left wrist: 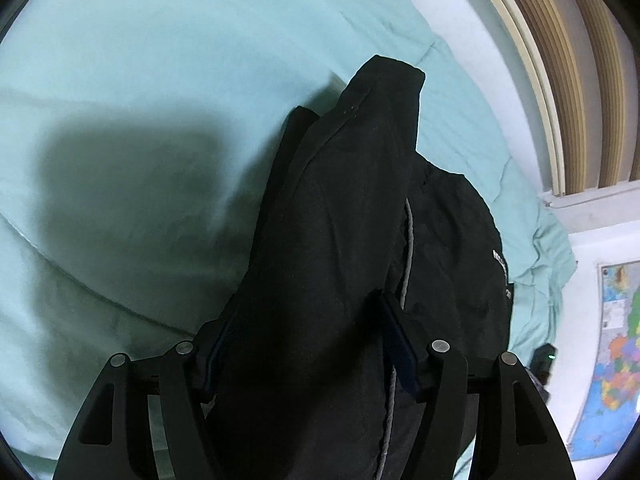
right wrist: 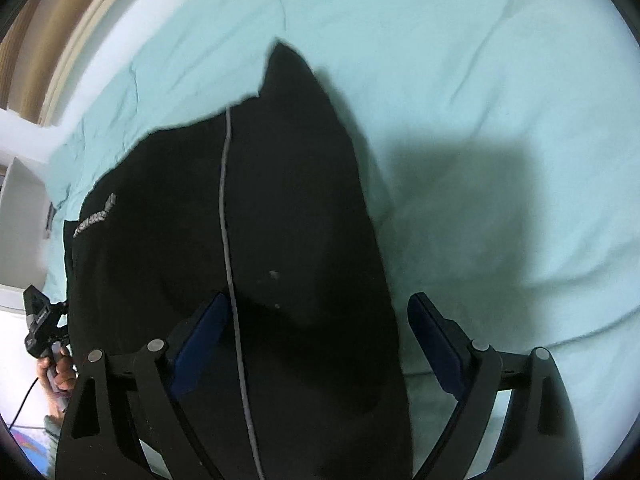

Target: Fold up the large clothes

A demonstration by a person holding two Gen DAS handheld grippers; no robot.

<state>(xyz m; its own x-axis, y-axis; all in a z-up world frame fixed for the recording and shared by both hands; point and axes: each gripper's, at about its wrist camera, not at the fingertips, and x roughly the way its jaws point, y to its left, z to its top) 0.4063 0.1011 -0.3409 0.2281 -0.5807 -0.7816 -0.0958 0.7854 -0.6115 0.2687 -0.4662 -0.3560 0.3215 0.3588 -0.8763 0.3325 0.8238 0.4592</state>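
A black garment (left wrist: 340,208) with a thin grey cord and a small white logo lies bunched on a mint-green bedsheet (left wrist: 120,80). In the left wrist view my left gripper (left wrist: 310,320) has its blue-padded fingers on either side of a thick fold of the garment, pressing on it. In the right wrist view the same garment (right wrist: 280,208) fills the middle. My right gripper (right wrist: 320,320) stands wide open over it, the left pad (right wrist: 204,328) over the cloth, the right pad (right wrist: 436,340) over bare sheet.
The bed's wooden frame (left wrist: 560,80) curves along the far right. A coloured map (left wrist: 616,360) hangs on the wall at right. In the right wrist view the person's hand on the other gripper handle (right wrist: 44,332) shows at the left edge.
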